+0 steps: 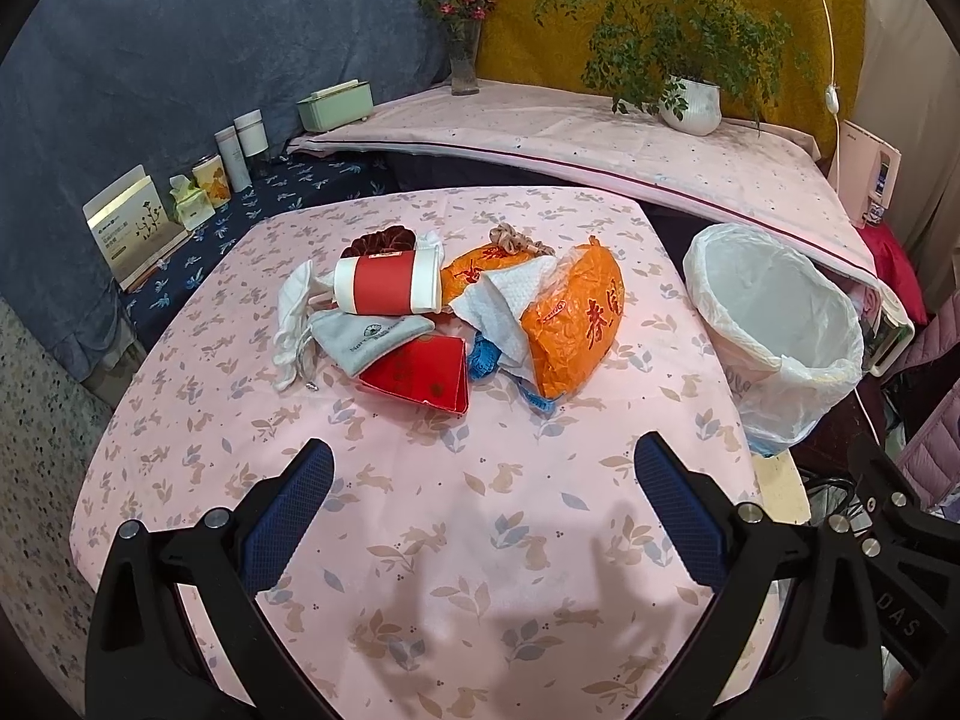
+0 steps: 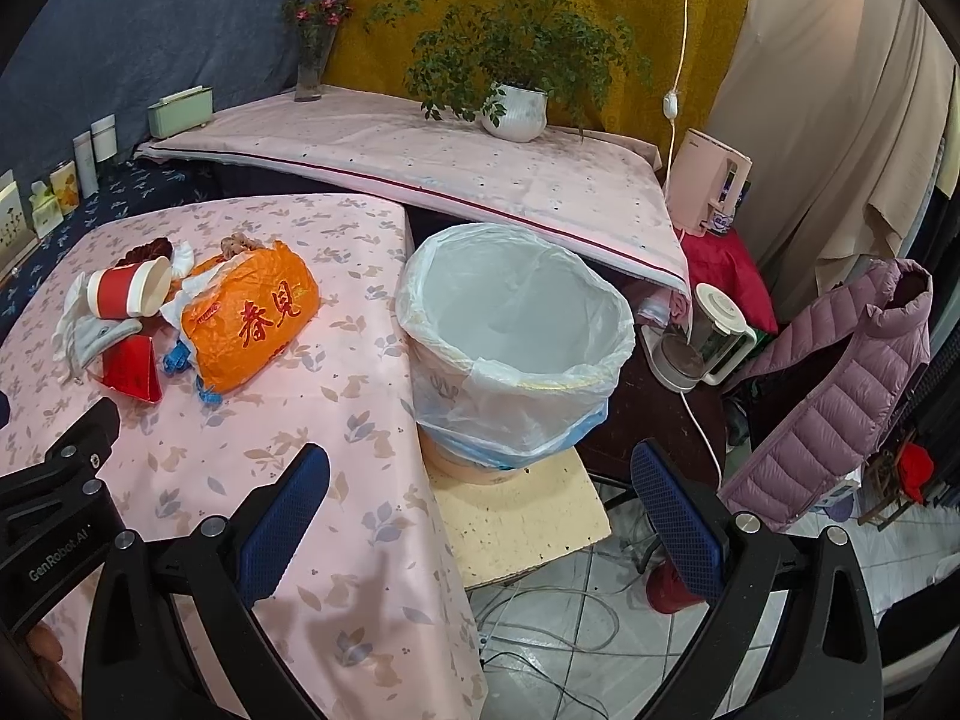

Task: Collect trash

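Note:
A heap of trash lies mid-table: a red-and-white paper cup (image 1: 384, 291) on its side, an orange plastic bag (image 1: 573, 324), a white paper towel (image 1: 510, 306), a red packet (image 1: 420, 375), a grey pouch (image 1: 372, 342) and a blue wrapper (image 1: 483, 357). A bin lined with a white bag (image 1: 774, 324) stands off the table's right edge. My left gripper (image 1: 483, 468) is open, near the front of the table, short of the heap. My right gripper (image 2: 480, 474) is open over the table's right edge, just before the bin (image 2: 516, 324). The orange bag (image 2: 252, 324) and cup (image 2: 129, 294) lie to its left.
The pink rabbit-print tablecloth (image 1: 420, 510) covers the table. Behind it are a raised pink shelf (image 1: 600, 144) with a potted plant (image 1: 690, 102) and a flower vase (image 1: 465, 60). Boxes and tins (image 1: 180, 198) line the left. A kettle (image 2: 702, 336), a purple jacket (image 2: 840, 390) and floor cables (image 2: 570, 612) are right.

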Tool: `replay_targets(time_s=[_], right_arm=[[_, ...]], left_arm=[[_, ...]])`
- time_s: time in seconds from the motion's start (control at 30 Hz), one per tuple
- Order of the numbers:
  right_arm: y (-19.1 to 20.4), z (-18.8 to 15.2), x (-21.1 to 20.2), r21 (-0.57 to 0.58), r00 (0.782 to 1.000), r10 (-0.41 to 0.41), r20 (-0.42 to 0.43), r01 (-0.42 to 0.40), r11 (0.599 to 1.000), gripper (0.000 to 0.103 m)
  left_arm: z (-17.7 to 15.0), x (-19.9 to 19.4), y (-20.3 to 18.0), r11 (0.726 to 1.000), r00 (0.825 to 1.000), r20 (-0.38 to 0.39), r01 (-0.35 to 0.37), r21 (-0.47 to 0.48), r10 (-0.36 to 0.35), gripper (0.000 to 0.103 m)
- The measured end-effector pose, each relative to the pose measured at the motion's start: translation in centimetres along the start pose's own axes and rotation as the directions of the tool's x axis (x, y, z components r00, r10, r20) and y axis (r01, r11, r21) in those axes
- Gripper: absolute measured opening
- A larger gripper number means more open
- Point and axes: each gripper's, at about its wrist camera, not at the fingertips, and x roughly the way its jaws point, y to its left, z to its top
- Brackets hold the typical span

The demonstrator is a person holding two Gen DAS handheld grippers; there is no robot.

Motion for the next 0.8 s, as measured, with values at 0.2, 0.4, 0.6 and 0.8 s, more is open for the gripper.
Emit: replay_targets(time_s=[0.2, 0.4, 0.6, 0.8], right_arm=[[-0.07, 0.22, 0.07, 0.003, 1.0, -0.003, 0.002, 0.003, 1.0, 0.096], [-0.14, 0.2, 0.06, 0.005, 1.0, -0.003, 0.005, 0.003, 1.0, 0.096], [-0.13, 0.38, 0.21, 0.006, 1.0, -0.008, 0.008, 0.008, 1.0, 0.096], [-0.15, 0.51, 0.33, 0.009, 1.0, -0.011, 0.01, 0.011, 1.0, 0.096]], left_arm=[[-0.4, -0.18, 0.03, 1.0, 1.0, 0.007, 0.0, 0.002, 0.0, 0.096], [-0.14, 0.02, 0.06, 1.0, 1.0, 0.005, 0.006, 0.006, -0.006, 0.096], [-0.42, -0.11, 0.03, 1.0, 1.0, -0.003, 0.009, -0.008, -0.009, 0.096], [-0.49, -0.05, -0.13, 1.0, 1.0, 0.0, 0.0, 0.004, 0.0, 0.096]])
